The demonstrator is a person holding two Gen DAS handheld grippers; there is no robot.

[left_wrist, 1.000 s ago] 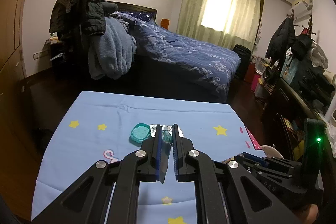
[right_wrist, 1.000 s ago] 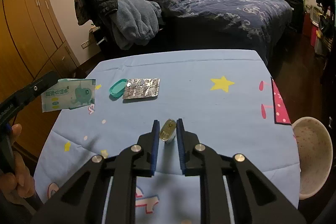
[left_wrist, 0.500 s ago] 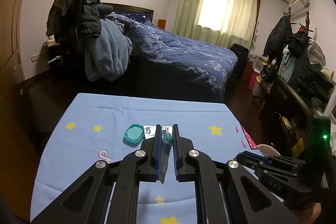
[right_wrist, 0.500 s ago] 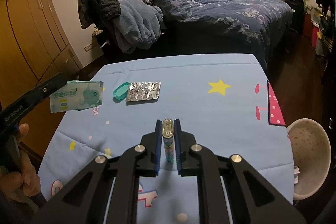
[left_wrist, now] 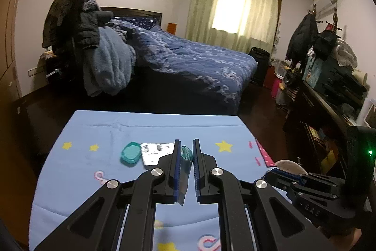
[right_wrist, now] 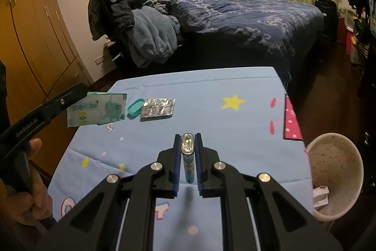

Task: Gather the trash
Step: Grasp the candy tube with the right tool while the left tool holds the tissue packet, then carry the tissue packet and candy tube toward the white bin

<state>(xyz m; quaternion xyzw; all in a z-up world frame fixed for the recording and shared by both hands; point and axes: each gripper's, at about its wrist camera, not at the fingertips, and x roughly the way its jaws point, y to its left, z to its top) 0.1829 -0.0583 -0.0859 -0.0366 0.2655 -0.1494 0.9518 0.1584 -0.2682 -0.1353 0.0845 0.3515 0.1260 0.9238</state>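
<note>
The right gripper (right_wrist: 187,140) was clamped on a small lighter (right_wrist: 188,158), which stood upright between the pads above the near middle of the table (right_wrist: 246,124), clear of the cloth. The left gripper (left_wrist: 186,149) was closed on a thin wet-wipe packet (right_wrist: 97,108); from the right wrist view the packet hung flat out past the table's left edge, over the dark floor beside the wooden wardrobe (right_wrist: 35,27). On the light blue star-print cloth, a teal oval lid (right_wrist: 135,108) and a silver blister pack (right_wrist: 158,108) lay just beside each other near the far left, with open cloth between them and the right gripper. The table's far edge faced the bed (right_wrist: 246,15) across a strip of floor. Off the near right corner stood a speckled pale bin (right_wrist: 333,171), its rim just beside the table edge, with a crumpled wrapper (right_wrist: 320,195) inside. The packet bore an elephant drawing and printed characters too blurred to read; the lettering on the left gripper's side plate (right_wrist: 27,127) was also too small to read.
</note>
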